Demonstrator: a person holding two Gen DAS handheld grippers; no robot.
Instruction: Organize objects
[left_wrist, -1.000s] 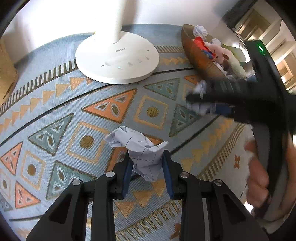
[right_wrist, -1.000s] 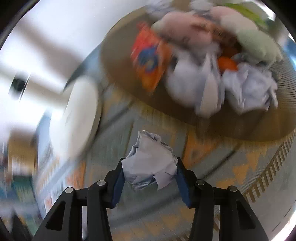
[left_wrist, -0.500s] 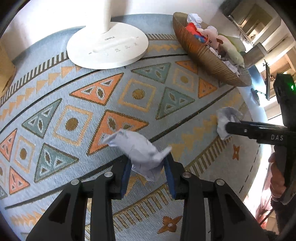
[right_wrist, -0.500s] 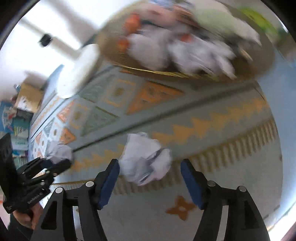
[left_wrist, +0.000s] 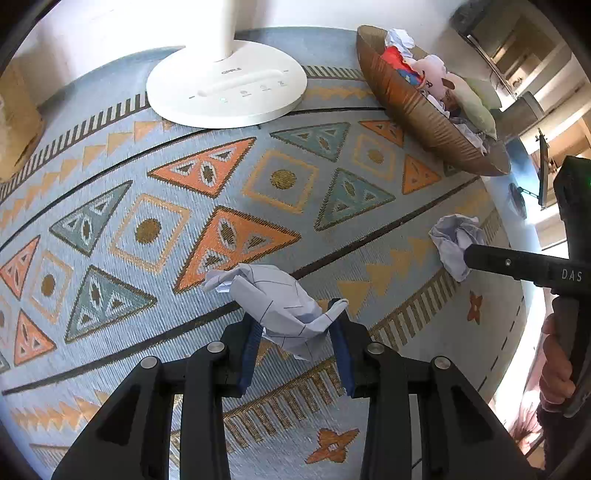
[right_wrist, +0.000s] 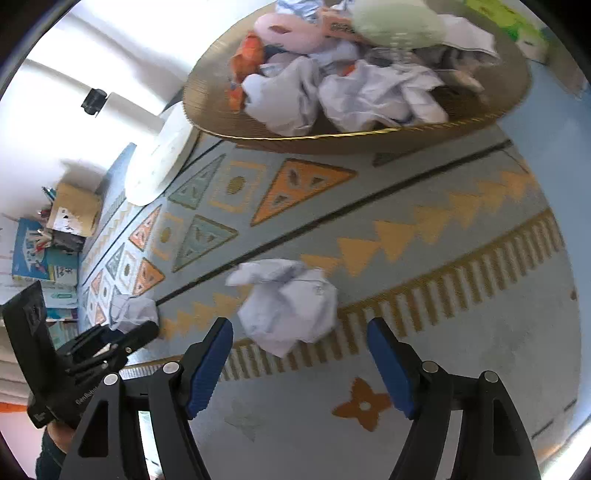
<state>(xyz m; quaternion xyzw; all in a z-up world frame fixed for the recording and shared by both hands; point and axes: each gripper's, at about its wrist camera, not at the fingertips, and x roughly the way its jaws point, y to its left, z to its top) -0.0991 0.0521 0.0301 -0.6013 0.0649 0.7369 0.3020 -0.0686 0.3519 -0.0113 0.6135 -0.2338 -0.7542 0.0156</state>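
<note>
**Two paper wads, one basket, big patterned rug**

Stuff around first: a round white lamp/fan base (left_wrist: 227, 88) sits on the rug (left_wrist: 147, 229) near the wall, smooth plastic w/ a pole going up. To the right of it is a shallow woven basket (left_wrist: 417, 107), ribbed brown sides, gold-ish rim, already stuffed w/ crumpled paper, plush toys and something orange. Cardboard box (right_wrist: 75, 210) and books sit off at the rug's far edge. Rug is flat-weave, light blue w/ orange and teal triangles, diamonds and a striped border.

Left gripper (left_wrist: 295, 347) is clamped on a paper ball (left_wrist: 275, 306), white w/ thin grid lines, creased and angular, sticking up from between the blue pads.

Right gripper (right_wrist: 299, 365) is wide open, holding nothing. A 2nd paper wad (right_wrist: 290, 302) is just ahead of its fingers over the rug's border stripe; can't tell if it's resting on the rug or not. The basket is farther on, w/ bare rug between it and both wads.
</note>
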